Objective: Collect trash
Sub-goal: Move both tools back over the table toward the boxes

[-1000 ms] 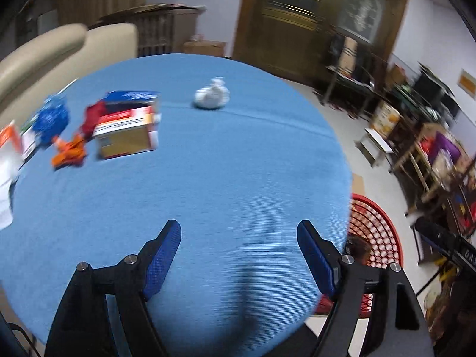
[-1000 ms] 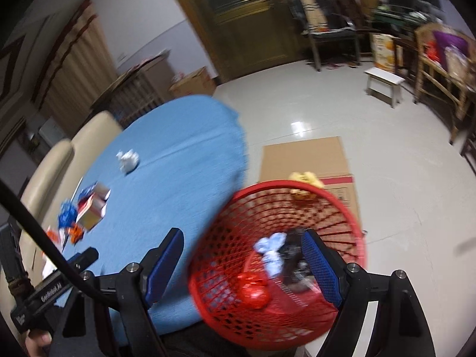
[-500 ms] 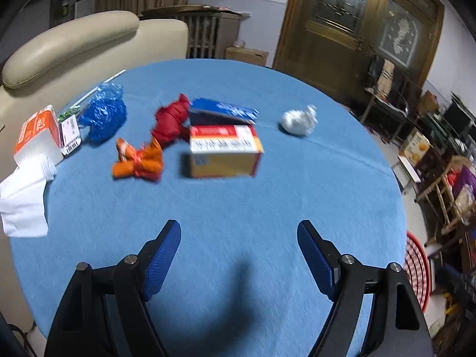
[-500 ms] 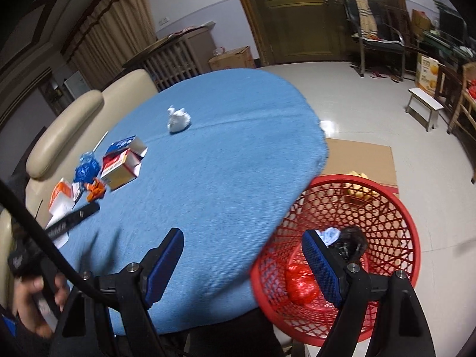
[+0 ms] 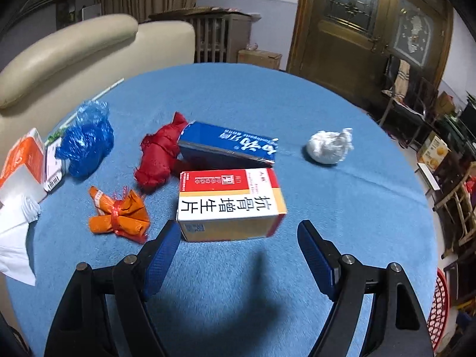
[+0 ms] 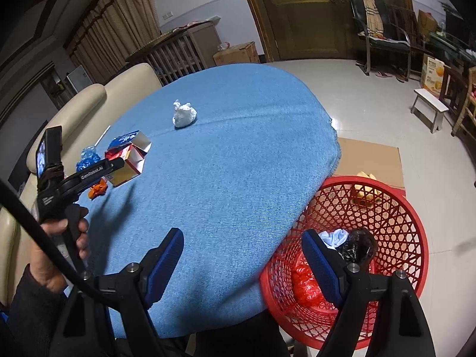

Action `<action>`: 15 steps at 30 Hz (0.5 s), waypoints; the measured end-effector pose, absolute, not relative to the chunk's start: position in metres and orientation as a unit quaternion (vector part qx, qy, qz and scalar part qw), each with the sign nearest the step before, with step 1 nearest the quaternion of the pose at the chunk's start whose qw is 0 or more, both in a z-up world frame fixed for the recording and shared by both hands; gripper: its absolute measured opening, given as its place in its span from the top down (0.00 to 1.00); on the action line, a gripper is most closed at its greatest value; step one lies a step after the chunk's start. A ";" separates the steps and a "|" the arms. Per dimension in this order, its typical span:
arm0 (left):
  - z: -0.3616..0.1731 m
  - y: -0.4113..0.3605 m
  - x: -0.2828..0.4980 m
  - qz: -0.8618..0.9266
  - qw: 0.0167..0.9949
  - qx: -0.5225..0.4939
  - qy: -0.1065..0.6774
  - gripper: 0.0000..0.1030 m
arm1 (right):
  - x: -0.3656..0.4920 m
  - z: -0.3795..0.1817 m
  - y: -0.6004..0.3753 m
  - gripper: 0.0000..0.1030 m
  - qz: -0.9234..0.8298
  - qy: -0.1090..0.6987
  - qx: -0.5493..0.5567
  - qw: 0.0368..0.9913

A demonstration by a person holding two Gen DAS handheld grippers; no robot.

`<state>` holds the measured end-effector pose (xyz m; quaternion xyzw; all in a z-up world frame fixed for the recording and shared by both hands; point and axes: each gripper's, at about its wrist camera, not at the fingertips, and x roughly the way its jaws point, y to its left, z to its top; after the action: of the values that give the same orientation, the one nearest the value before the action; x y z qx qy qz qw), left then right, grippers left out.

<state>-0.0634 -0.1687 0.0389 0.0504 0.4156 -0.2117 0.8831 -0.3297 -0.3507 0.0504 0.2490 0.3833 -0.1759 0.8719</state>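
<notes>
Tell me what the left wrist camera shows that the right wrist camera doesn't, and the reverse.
Only the left wrist view shows the white tissue and the orange-and-white carton at the table's left edge.

Only the right wrist view shows inside the red basket: a red bag, black bag and white scrap. It also shows the hand holding the left gripper.

Both show the blue tablecloth, medicine box, blue box, orange wrapper, blue wad and white wad.
</notes>
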 end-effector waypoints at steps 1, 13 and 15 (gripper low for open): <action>0.036 -0.170 -0.060 -0.209 0.883 0.049 0.418 0.21 | -0.329 0.049 -0.352 0.18 -0.176 0.384 0.251 0.871; 0.021 -0.180 -0.041 -0.197 0.880 0.057 0.428 0.21 | -0.314 0.040 -0.357 0.18 -0.169 0.393 0.258 0.866; 0.018 -0.177 -0.038 -0.197 0.880 0.050 0.430 0.21 | -0.311 0.039 -0.357 0.18 -0.167 0.395 0.258 0.866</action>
<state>-0.0385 -0.1765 0.0183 0.0504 0.4300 -0.1970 0.8796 -0.3111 -0.3570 0.0390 0.2578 0.3951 -0.1672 0.8657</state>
